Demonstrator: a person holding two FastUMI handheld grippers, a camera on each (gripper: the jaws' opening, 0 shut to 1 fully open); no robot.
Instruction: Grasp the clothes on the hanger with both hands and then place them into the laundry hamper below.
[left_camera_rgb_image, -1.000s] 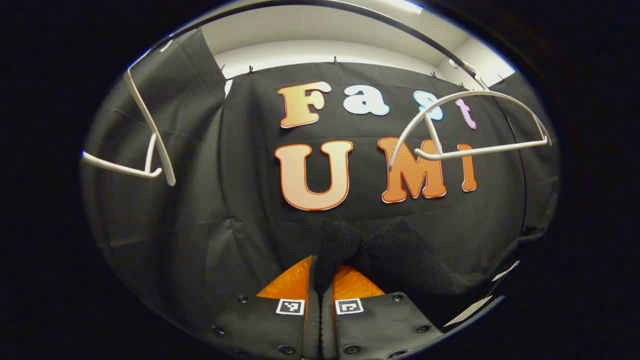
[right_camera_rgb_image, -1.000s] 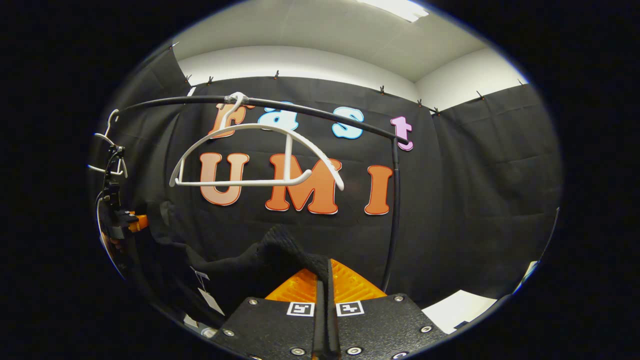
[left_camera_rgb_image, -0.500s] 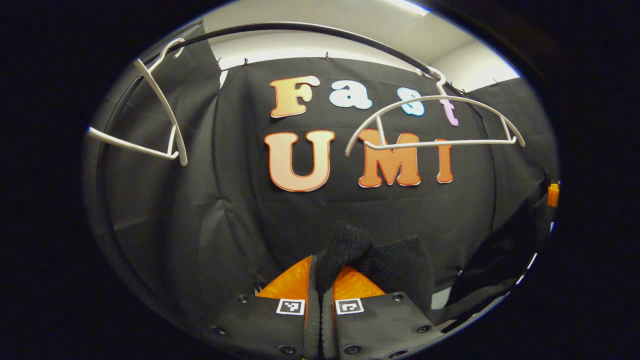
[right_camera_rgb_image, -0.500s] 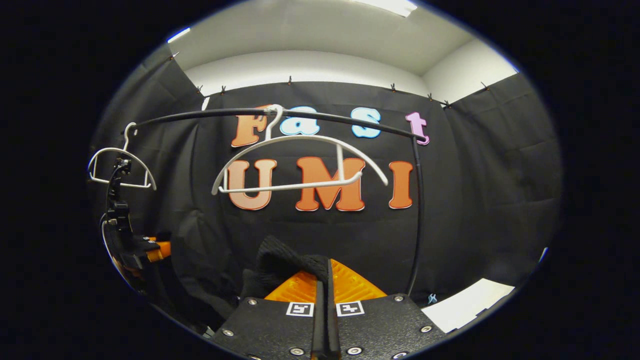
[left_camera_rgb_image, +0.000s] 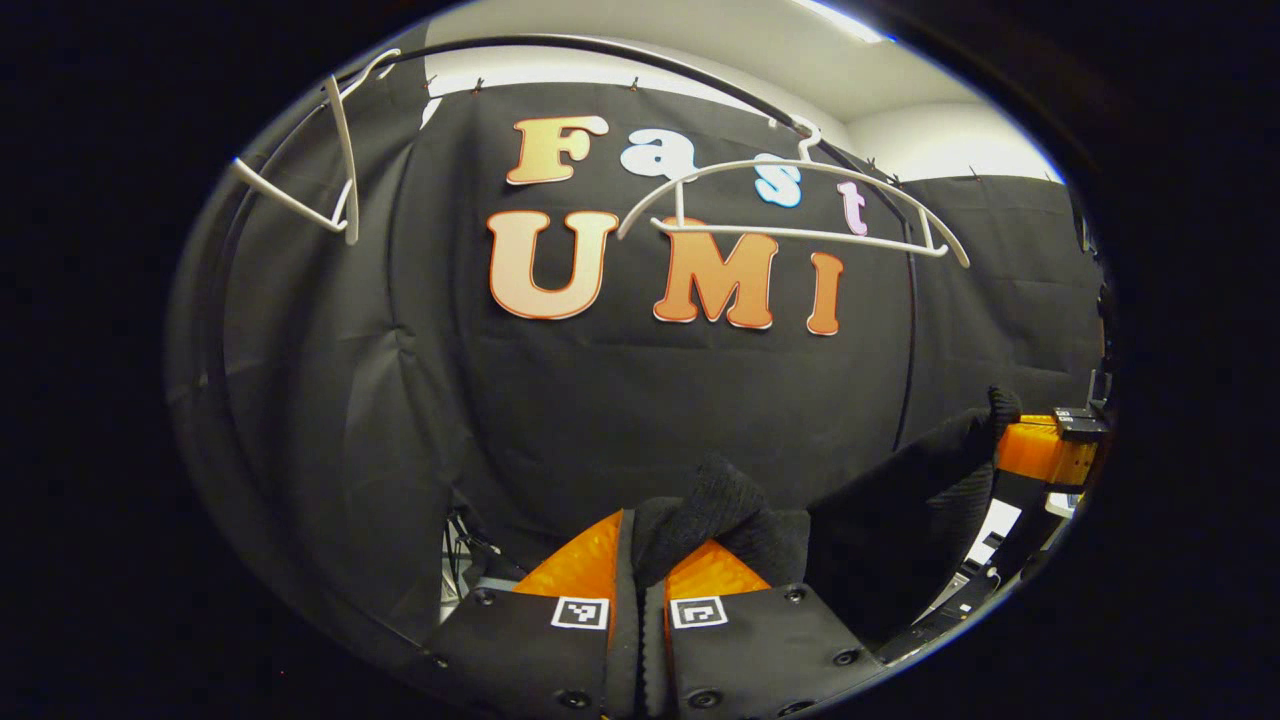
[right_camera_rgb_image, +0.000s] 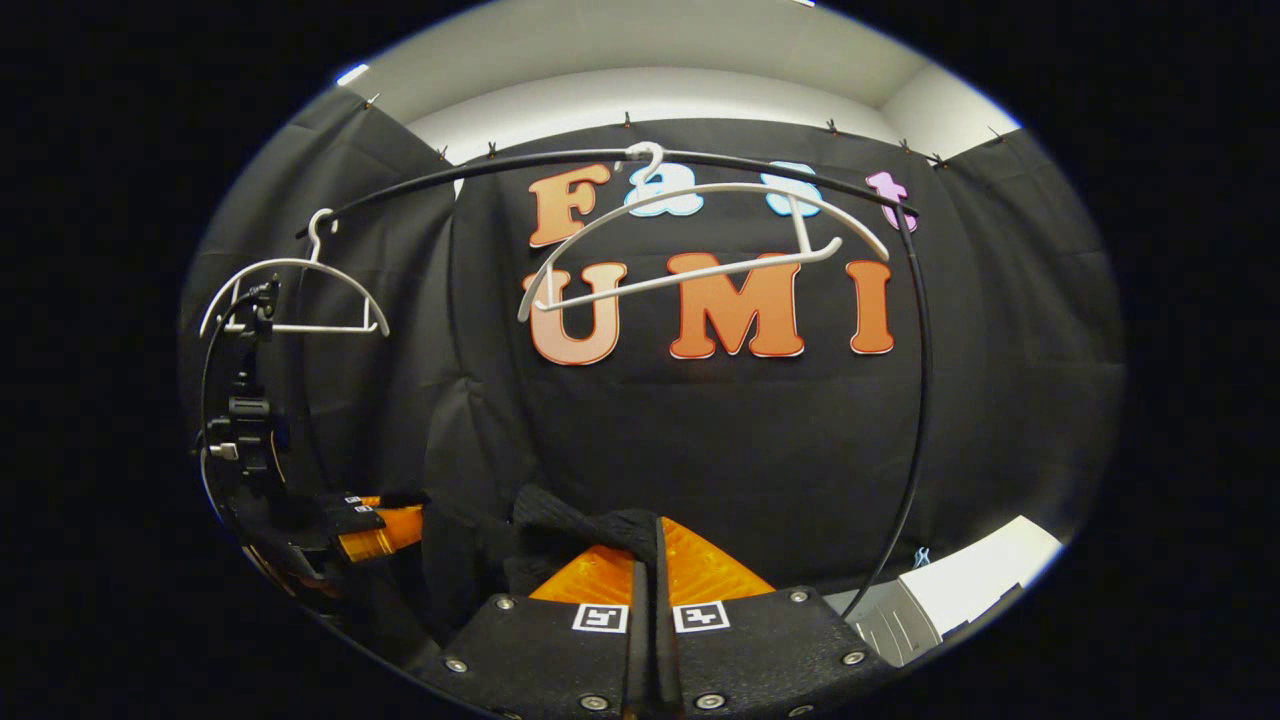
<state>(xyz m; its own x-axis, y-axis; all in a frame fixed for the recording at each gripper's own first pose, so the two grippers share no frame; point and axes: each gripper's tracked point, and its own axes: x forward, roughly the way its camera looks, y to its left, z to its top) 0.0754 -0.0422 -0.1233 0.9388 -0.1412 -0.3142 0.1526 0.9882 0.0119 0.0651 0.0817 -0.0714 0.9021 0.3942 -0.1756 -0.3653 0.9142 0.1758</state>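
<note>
Two tools, two white hangers, one black rail, one black garment.

Left tool (left_camera_rgb_image: 640, 590) clenched on a bunched fold of the black knit garment (left_camera_rgb_image: 740, 520), fingers pressed together with the cloth pinched between and rising just ahead of the tips. From that fold, stretched off to the right of this tool toward the right tool (left_camera_rgb_image: 1040, 450), seen far out at the right edge with the garment's other end gathered at it. Sagging in a dark drape between the two.

Right tool (right_camera_rgb_image: 648, 600) likewise clenched on the garment (right_camera_rgb_image: 570, 530), a knot of knit cloth lying just ahead and slightly left of its closed fingers. Farther left of it, low, the left tool (right_camera_rgb_image: 375, 525) with a cable looping up above it.

Both hangers bare, on the rail above and well beyond the tools. In the left gripper view: one hanger (left_camera_rgb_image: 800, 200) up and to the right of the tool, roughly level; the other hanger (left_camera_rgb_image: 330, 190) up at the far left, seen nearly edge-on and tilted. In the right gripper view: the near hanger (right_camera_rgb_image: 700, 240) straight above the tool, tilted with its left end lower; the far hanger (right_camera_rgb_image: 295, 300) up and left. Rail (right_camera_rgb_image: 480, 170) arching over both and bending down on the right.

Something pale and flat (right_camera_rgb_image: 985, 585) low to the right of the right tool, beside a grey ribbed edge; cannot tell what it is.
</note>
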